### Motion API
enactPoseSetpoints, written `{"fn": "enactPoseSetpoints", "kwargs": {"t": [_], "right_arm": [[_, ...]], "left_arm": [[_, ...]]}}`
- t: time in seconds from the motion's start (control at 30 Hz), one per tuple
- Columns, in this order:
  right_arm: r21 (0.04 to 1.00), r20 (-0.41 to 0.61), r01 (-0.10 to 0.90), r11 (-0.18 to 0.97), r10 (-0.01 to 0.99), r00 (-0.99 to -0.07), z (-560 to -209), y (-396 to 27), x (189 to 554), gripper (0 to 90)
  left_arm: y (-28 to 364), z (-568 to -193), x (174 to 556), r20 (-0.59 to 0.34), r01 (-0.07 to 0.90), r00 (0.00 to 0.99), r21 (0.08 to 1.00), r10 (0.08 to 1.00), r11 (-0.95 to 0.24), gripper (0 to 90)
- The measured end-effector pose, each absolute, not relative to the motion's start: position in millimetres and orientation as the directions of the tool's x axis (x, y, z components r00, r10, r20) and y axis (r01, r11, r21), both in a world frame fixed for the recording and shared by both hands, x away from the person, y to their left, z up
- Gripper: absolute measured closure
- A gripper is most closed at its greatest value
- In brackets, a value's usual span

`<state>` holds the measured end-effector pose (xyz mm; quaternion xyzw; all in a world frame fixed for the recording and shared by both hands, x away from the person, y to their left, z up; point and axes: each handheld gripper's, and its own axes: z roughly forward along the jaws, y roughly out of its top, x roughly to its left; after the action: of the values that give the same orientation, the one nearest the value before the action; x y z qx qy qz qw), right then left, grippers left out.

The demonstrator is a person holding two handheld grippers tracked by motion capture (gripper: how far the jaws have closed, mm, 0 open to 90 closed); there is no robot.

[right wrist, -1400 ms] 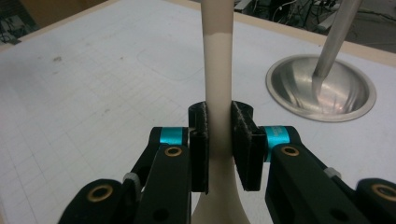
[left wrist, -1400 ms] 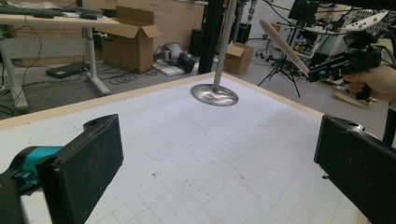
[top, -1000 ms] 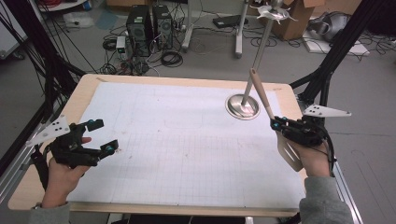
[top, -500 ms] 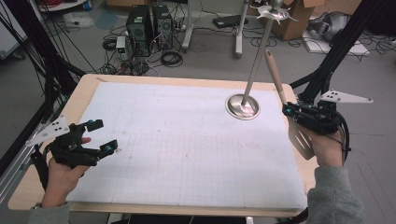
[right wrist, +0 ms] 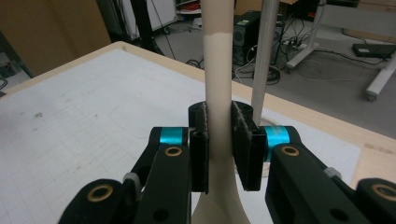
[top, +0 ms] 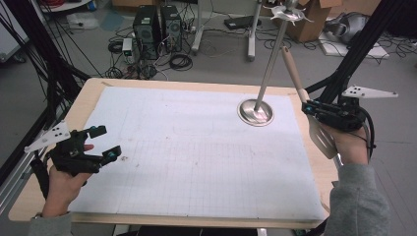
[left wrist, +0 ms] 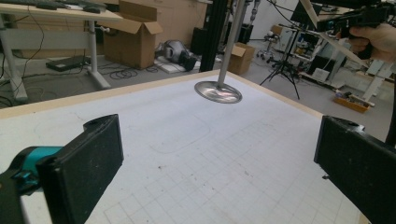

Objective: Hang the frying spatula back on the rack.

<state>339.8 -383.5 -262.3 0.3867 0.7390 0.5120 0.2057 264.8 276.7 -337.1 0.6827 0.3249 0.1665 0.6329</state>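
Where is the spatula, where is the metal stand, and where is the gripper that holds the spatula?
spatula (top: 323, 138), high view, on its flat slotted blade.
metal stand (top: 255, 112), high view, on its round base.
right gripper (right wrist: 219, 147), right gripper view, between the pads clamped on the spatula's handle.

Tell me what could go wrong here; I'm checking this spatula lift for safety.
1. The spatula is pinched on its smooth, narrow handle by the right gripper, blade hanging below, so it could pivot or slip.
2. The handle's top sits close to the stand, and a swing could knock the pole.
3. The hand is past the table edge, so a drop would likely hit the floor.
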Motion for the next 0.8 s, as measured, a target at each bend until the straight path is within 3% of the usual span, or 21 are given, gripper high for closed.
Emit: {"fn": "enactPoseSetpoints", "kwargs": {"t": [0.23, 0.8], "right_arm": [[0.91, 0.065, 0.356, 0.21, 0.778, -0.624, -257, -394, 346, 78.1], [0.929, 0.084, 0.337, 0.153, 0.8, -0.594, -237, -419, 360, 78.1]], "left_arm": [[285, -338, 263, -0.191, 0.237, 0.72, 0.971, 0.667, 0.022, 1.8], [295, -341, 260, -0.202, 0.245, 0.701, 0.969, 0.684, 0.035, 1.7]]}}
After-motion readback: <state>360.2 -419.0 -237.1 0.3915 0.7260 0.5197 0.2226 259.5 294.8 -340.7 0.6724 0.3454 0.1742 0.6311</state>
